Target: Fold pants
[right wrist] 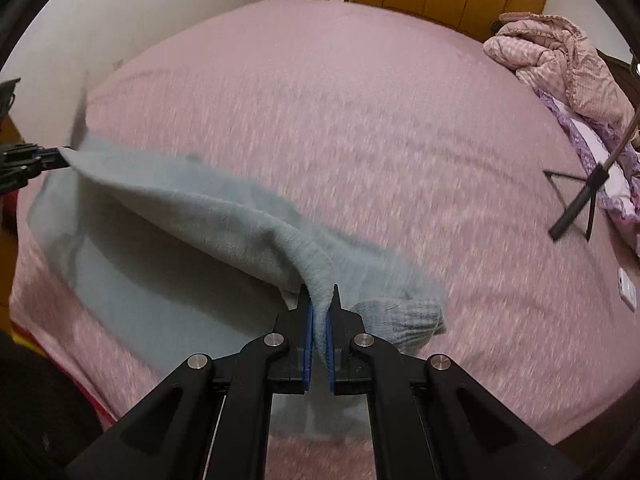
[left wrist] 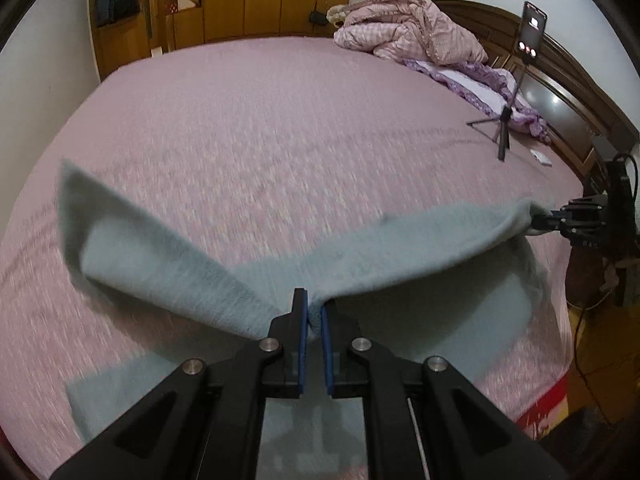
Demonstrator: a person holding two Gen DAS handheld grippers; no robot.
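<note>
With the left claw [left wrist: 314, 312] and right claw [right wrist: 320, 304] each pinching an edge of the grey-blue pants [left wrist: 400, 248], which are hanging stretched between them above the bed [left wrist: 280, 120], the thin fleece bite is risking slipping free.

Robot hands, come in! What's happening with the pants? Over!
Left gripper and right gripper both clamped on grey pants. Pants lifted over bed. Path clear.

Wide bed [left wrist: 280, 120] under a pink textured cover.
Grey-blue fleece pants [left wrist: 400, 248] lower centre; crumpled pink quilt [left wrist: 408, 28], purple frilled pillow [left wrist: 480, 84], black phone tripod [left wrist: 502, 128] upper right.
</note>
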